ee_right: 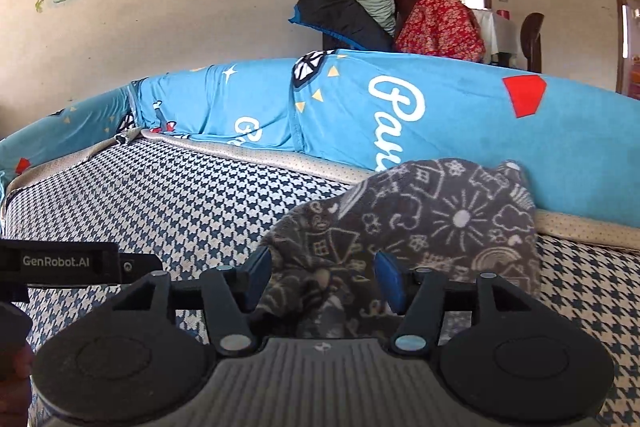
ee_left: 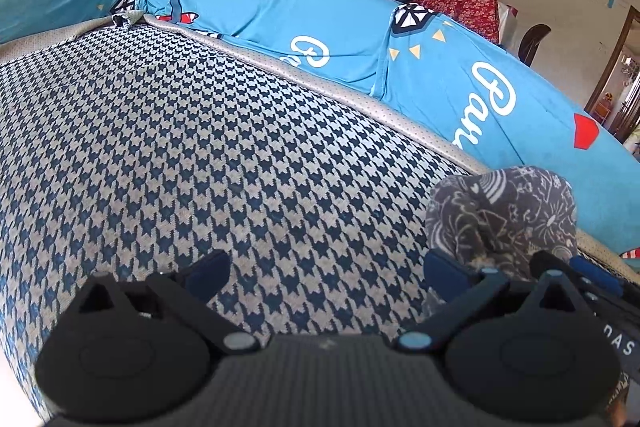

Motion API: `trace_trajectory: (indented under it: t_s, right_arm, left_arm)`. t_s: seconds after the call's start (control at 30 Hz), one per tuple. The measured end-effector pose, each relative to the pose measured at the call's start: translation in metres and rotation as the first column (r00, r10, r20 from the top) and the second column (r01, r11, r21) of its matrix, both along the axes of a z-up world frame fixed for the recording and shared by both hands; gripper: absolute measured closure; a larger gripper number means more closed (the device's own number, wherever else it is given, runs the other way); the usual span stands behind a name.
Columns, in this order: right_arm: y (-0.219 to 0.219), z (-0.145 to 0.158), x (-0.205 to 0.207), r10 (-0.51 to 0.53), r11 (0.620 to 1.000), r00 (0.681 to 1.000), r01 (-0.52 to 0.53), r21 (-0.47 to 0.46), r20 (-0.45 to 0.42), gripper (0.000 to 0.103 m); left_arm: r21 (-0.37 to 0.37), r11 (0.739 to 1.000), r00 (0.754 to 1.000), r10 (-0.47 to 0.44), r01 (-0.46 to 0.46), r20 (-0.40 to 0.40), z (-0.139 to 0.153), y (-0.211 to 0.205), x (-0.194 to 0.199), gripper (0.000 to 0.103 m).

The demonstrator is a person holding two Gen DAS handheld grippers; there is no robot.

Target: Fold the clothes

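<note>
Garment (ee_right: 432, 227): a grey fleece piece printed with white doodles lies bunched on the houndstooth seat cover (ee_right: 160, 195), in the lower centre and right of the right wrist view and at the lower right of the left wrist view. Its shape is heaped, not flat; no neat fold line or squared edge can be made out.

Right gripper (ee_right: 324, 283): jaws spread, with fleece lying between the blue pads (ee_right: 388, 281). The pads do not appear to be pressing the cloth; actual contact cannot be confirmed.

Left gripper (ee_left: 324, 275): jaws spread wide over bare houndstooth in the lower centre of its frame, holding nothing. The garment sits just beside its right-hand finger.

Blue printed cover (ee_right: 440, 115) runs across the middle of both frames behind the garment, on the backrest.

Assessment: the heap fits either a garment being gathered for spreading or a loose bundle just set down; the pictures do not settle which. If folding proceeds, it calls for a firm pinch on an identifiable edge or corner by each gripper, well apart, so the cloth can be drawn flat.
</note>
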State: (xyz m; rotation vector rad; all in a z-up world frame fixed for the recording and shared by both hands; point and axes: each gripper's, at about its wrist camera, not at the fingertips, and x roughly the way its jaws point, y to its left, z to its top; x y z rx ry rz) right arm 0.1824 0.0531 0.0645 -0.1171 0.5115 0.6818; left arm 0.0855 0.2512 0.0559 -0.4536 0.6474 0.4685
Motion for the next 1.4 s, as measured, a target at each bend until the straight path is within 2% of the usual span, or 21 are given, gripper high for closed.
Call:
trace_trajectory:
  t_s: [0.2, 0.33, 0.47, 0.6, 0.7, 0.87, 1.07, 1.2, 1.3, 1.4]
  right_arm:
    - [-0.041, 0.004, -0.010, -0.149, 0.988, 0.988, 0.148, -0.031, -0.042, 0.045]
    - [-0.057, 0.003, -0.023, -0.183, 0.983, 0.981, 0.181, -0.039, -0.060, 0.045]
    - [-0.055, 0.000, -0.033, -0.187, 0.978, 0.982, 0.186, -0.091, -0.007, 0.044]
    - [-0.051, -0.004, -0.035, -0.191, 0.973, 0.981, 0.195, -0.123, 0.042, 0.037]
    - [-0.044, -0.008, -0.034, -0.190, 0.968, 0.978, 0.200, -0.150, 0.082, 0.029]
    - [-0.031, -0.015, -0.031, -0.168, 0.961, 0.978, 0.191, -0.200, 0.125, 0.029]
    - [-0.020, -0.020, -0.034, -0.083, 0.967, 0.991, 0.105, -0.233, 0.103, 0.029]
    - [-0.015, -0.025, -0.036, -0.032, 0.966, 0.997, 0.048, -0.254, 0.065, 0.029]
    - [-0.017, -0.026, -0.037, -0.042, 0.968, 0.997, 0.055, -0.245, 0.058, 0.029]
    - [-0.018, -0.028, -0.038, -0.044, 0.971, 0.998, 0.053, -0.231, 0.044, 0.029]
  left_arm:
    - [-0.005, 1.000, 1.000, -0.009, 0.009, 0.009, 0.004, -0.011, 0.007, 0.000]
    - [-0.006, 1.000, 0.999, -0.028, 0.028, 0.017, 0.004, -0.021, 0.011, 0.000]
    - [0.004, 0.998, 0.995, -0.069, 0.069, 0.065, 0.008, -0.034, 0.012, 0.000]
    - [-0.014, 0.993, 0.991, -0.116, 0.118, 0.073, 0.003, -0.041, 0.020, 0.000]
    - [-0.012, 0.993, 0.993, -0.115, 0.115, 0.042, -0.007, -0.043, 0.026, 0.000]
    - [-0.026, 0.996, 0.996, -0.082, 0.081, -0.033, -0.022, -0.034, 0.030, 0.000]
    - [-0.048, 0.999, 0.993, -0.020, 0.015, -0.114, -0.037, -0.017, 0.027, 0.000]
    - [-0.043, 0.999, 1.000, 0.022, -0.023, -0.018, -0.023, -0.013, 0.017, 0.000]
    - [-0.033, 0.999, 0.999, -0.007, 0.009, 0.047, -0.011, -0.019, 0.020, 0.000]
    - [-0.057, 0.997, 0.996, -0.051, 0.055, 0.070, -0.010, -0.030, 0.029, 0.000]
